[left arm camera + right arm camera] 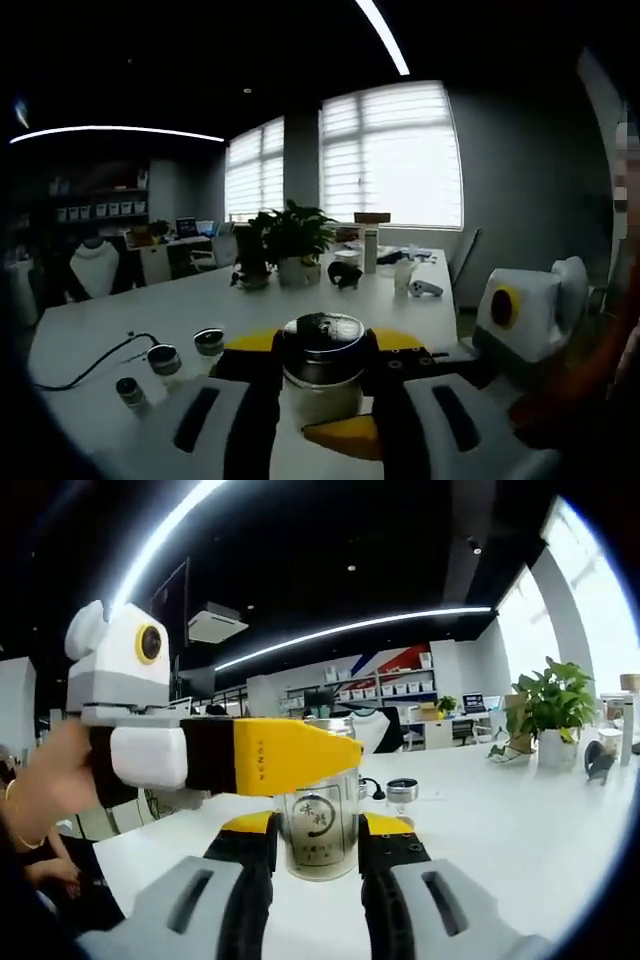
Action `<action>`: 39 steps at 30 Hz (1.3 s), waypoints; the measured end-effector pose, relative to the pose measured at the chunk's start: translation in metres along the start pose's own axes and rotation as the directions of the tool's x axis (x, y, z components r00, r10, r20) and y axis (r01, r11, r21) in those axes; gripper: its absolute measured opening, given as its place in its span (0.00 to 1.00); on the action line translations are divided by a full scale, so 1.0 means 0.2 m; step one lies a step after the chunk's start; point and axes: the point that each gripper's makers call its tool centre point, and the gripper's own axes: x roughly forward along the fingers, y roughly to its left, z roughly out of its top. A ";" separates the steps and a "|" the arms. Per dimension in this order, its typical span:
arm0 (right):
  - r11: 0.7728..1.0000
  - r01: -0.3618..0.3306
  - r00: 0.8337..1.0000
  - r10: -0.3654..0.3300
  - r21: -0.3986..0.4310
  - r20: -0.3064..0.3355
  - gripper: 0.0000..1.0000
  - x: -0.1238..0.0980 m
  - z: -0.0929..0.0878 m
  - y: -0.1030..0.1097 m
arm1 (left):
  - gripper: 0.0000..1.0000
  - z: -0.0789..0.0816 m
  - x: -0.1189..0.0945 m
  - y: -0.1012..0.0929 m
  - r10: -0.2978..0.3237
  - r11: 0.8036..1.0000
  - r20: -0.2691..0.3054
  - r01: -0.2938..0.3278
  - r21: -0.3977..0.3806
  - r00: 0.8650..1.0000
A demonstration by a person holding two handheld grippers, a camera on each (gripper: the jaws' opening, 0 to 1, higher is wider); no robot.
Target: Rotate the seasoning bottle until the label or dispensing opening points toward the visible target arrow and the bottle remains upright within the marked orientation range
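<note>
A clear glass seasoning bottle (pixel 318 830) with a round printed label stands upright on the white table (pixel 520 830). Its shiny metal lid (pixel 322 335) faces the left gripper view. My right gripper (pixel 318 855) has its black pads against both sides of the bottle's body. My left gripper (pixel 322 372) is shut on the bottle near the lid. In the right gripper view it reaches in from the left, one yellow finger (pixel 290 755) lying across the bottle's top, with a person's hand (pixel 45 780) holding it. The right gripper's white body (pixel 525 310) shows at the right of the left gripper view.
Three small lidded jars (pixel 163 358) and a black cable (pixel 90 368) lie on the table to the left. A potted plant (pixel 295 240) and small items stand further back near the windows. Another small jar (pixel 402 790) sits behind the bottle.
</note>
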 end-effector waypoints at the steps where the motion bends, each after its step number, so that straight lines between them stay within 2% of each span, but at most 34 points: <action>1: 1.000 0.002 1.000 -0.002 -0.001 -0.001 0.29 0.00 0.00 0.00 | 0.39 0.00 0.00 0.00 0.005 1.000 0.001 -0.005 0.001 1.000; 2: 1.000 0.005 1.000 -0.005 -0.003 -0.005 0.29 0.00 -0.01 0.00 | 0.41 -0.01 0.00 -0.02 0.015 1.000 0.001 -0.015 -0.010 1.000; 3: 1.000 0.007 1.000 -0.007 -0.004 -0.009 0.29 0.01 -0.02 0.00 | 0.43 -0.01 0.00 -0.01 0.058 0.998 0.014 -0.058 -0.038 0.998; 4: 1.000 0.008 1.000 -0.008 -0.003 -0.009 0.29 0.01 -0.02 0.00 | 0.44 -0.01 0.00 -0.01 0.065 0.997 0.017 -0.064 -0.039 0.998; 5: 1.000 0.013 1.000 -0.013 -0.002 -0.009 0.29 0.01 -0.02 0.00 | 0.44 0.00 0.00 0.00 0.106 0.993 0.032 -0.105 -0.054 0.994; 8: 1.000 0.003 1.000 -0.002 0.005 -0.021 0.29 0.01 -0.04 0.01 | 0.44 -0.03 0.00 0.02 0.175 0.984 0.028 -0.174 -0.044 0.984; 15: 1.000 -0.005 0.999 0.005 -0.008 -0.038 0.29 0.01 -0.06 0.02 | 0.38 -0.07 -0.02 0.06 0.209 0.977 0.011 -0.209 -0.051 0.978; 17: 0.999 -0.038 0.998 0.037 -0.006 -0.045 0.29 0.02 -0.07 0.04 | 0.37 -0.07 -0.03 0.09 0.249 0.967 0.014 -0.248 -0.055 0.968; 19: 0.999 -0.046 0.998 0.046 0.007 -0.046 0.29 0.03 -0.07 0.04 | 0.36 -0.07 -0.04 0.09 0.257 0.966 0.021 -0.256 -0.035 0.966; 23: 0.999 -0.050 0.997 0.049 -0.020 -0.054 0.29 0.04 -0.08 0.04 | 0.35 -0.07 -0.04 0.09 0.229 0.973 0.024 -0.228 -0.035 0.973; 28: 0.998 -0.060 0.997 0.059 -0.006 -0.053 0.29 0.03 -0.07 0.04 | 0.35 -0.06 -0.04 0.08 0.194 0.981 0.026 -0.193 -0.023 0.981; 30: 0.997 -0.083 0.995 0.083 0.003 -0.051 0.29 0.03 -0.06 0.04 | 0.34 -0.06 -0.04 0.07 0.166 0.986 0.021 -0.166 0.006 0.986; 34: 0.993 -0.111 0.993 0.109 -0.036 -0.047 0.29 0.04 -0.04 0.06 | 0.34 -0.04 -0.05 0.07 0.122 0.992 0.034 -0.123 0.001 0.992; 39: 0.986 -0.168 0.984 0.168 -0.001 -0.053 0.32 0.04 0.00 0.08 | 0.34 -0.01 -0.08 0.07 0.079 0.996 0.049 -0.081 0.034 0.996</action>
